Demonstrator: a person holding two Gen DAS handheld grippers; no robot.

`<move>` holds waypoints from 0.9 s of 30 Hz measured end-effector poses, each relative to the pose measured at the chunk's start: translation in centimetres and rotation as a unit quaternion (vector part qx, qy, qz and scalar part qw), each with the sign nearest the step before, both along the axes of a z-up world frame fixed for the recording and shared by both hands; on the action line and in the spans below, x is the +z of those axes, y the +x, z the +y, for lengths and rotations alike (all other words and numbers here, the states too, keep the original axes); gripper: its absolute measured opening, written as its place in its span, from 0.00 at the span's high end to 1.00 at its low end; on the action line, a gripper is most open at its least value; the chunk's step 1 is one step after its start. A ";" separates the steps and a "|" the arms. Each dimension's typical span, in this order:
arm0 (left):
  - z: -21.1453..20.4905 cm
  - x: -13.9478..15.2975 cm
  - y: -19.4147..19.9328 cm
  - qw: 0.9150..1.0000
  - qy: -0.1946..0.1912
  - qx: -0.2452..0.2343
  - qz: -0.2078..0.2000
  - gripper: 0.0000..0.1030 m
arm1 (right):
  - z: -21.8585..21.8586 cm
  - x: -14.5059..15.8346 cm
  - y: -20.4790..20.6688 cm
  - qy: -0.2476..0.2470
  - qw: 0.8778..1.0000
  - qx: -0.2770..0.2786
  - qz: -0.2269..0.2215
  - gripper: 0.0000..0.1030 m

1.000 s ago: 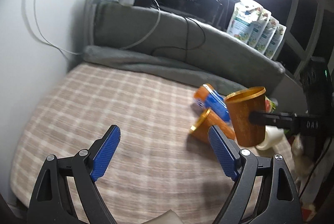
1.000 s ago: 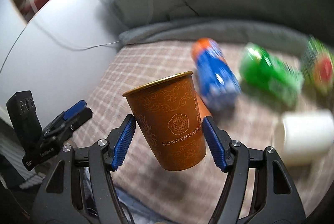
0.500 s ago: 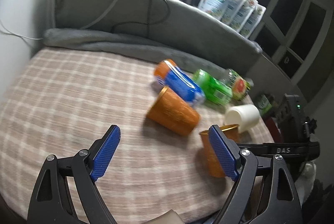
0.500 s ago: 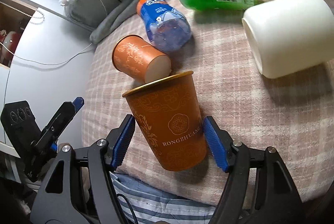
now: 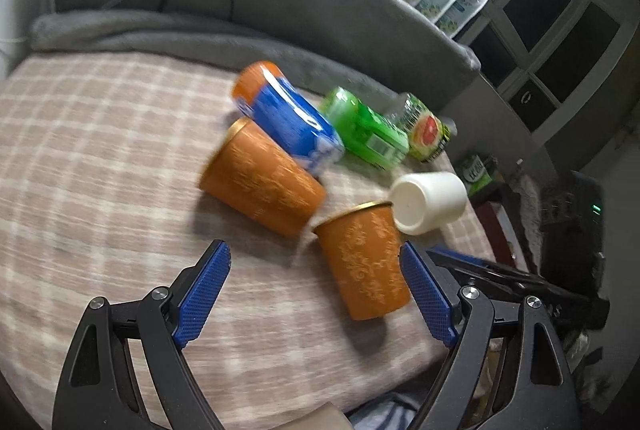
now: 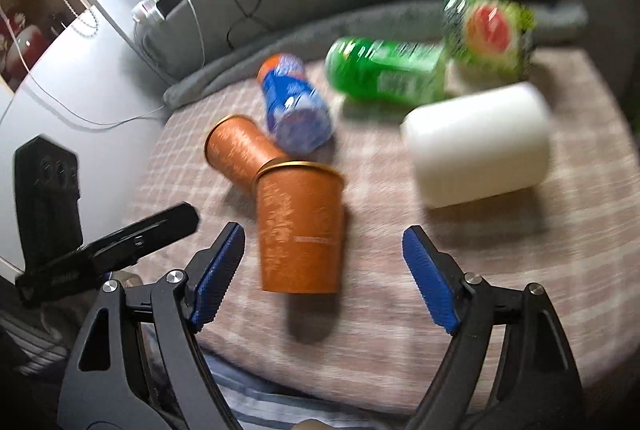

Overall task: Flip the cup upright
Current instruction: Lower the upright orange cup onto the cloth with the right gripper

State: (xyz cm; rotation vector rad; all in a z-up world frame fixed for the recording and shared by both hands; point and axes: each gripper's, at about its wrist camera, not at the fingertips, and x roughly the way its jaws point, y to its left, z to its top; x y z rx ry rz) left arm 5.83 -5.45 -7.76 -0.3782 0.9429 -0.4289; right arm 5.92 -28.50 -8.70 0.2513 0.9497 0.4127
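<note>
An orange cup with a gold rim (image 6: 299,230) stands upright on the checked cloth; it also shows in the left wrist view (image 5: 364,262). My right gripper (image 6: 322,278) is open, its blue fingers apart on either side of the cup and not touching it. A second orange cup (image 5: 260,175) lies on its side just behind; it also shows in the right wrist view (image 6: 238,149). My left gripper (image 5: 316,294) is open and empty, left of the upright cup. A white cup (image 6: 478,145) lies on its side to the right.
A blue and orange bottle (image 5: 288,117), a green bottle (image 5: 364,131) and a grapefruit-label bottle (image 5: 426,131) lie behind the cups. A grey padded rim (image 5: 280,1) runs along the back. The cloth's front edge (image 6: 360,386) drops off near the grippers.
My right gripper lowered the orange cup onto the cloth, opened and let it go; the cup now stands alone. The left gripper's view tilted down toward the cups.
</note>
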 end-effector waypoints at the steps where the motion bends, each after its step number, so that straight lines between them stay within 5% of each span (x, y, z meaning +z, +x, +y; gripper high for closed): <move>1: -0.3 -0.2 0.2 1.000 -0.005 -0.004 0.006 0.16 | -0.4 0.2 -0.4 -0.006 1.000 -0.005 -0.009 0.18; 12: -2.9 -2.4 2.8 0.996 -0.056 -0.013 0.072 0.16 | -3.8 0.6 -2.0 -0.024 0.998 -0.043 -0.032 0.18; 27: -3.6 -4.2 4.5 0.993 -0.062 -0.012 0.104 0.20 | -4.7 -0.2 -1.8 -0.026 0.998 -0.055 -0.033 0.18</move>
